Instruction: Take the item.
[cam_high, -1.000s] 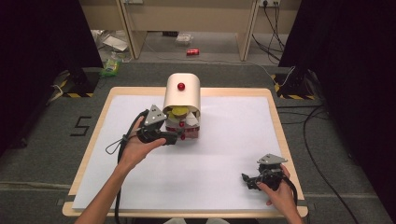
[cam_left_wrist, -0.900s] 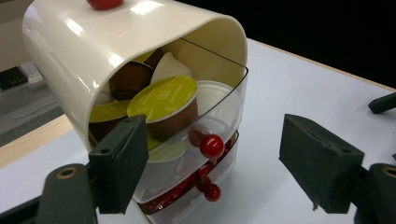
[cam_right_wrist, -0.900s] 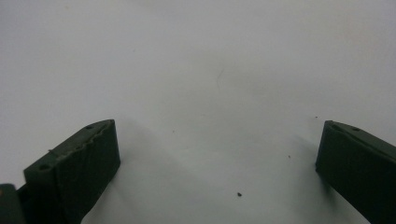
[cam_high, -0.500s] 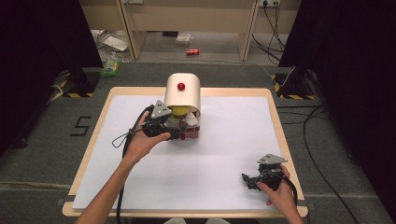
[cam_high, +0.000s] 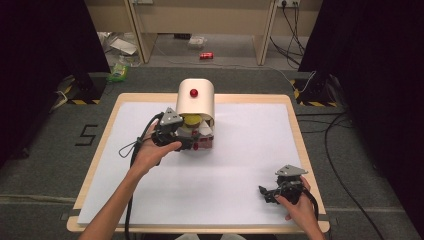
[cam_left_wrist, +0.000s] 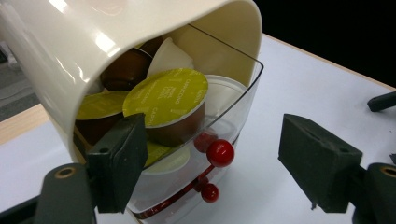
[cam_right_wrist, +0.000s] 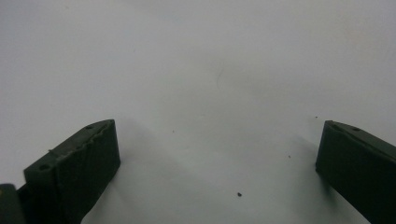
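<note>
Capsule drawer (cam_left_wrist: 224, 121) sits between open left tool (cam_left_wrist: 210, 172) jaws.

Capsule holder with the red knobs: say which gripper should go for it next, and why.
Left. The left gripper, jaws open, is right at the capsule holder; the right gripper sits open on the white sheet, far off.

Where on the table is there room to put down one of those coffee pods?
The white sheet is bare between the capsule holder and the right gripper, also along its right side and near-left corner. It is crowded at the holder's open front, where the left gripper, jaws open, sits by the yellow-lidded coffee capsules and red knobs.
</note>
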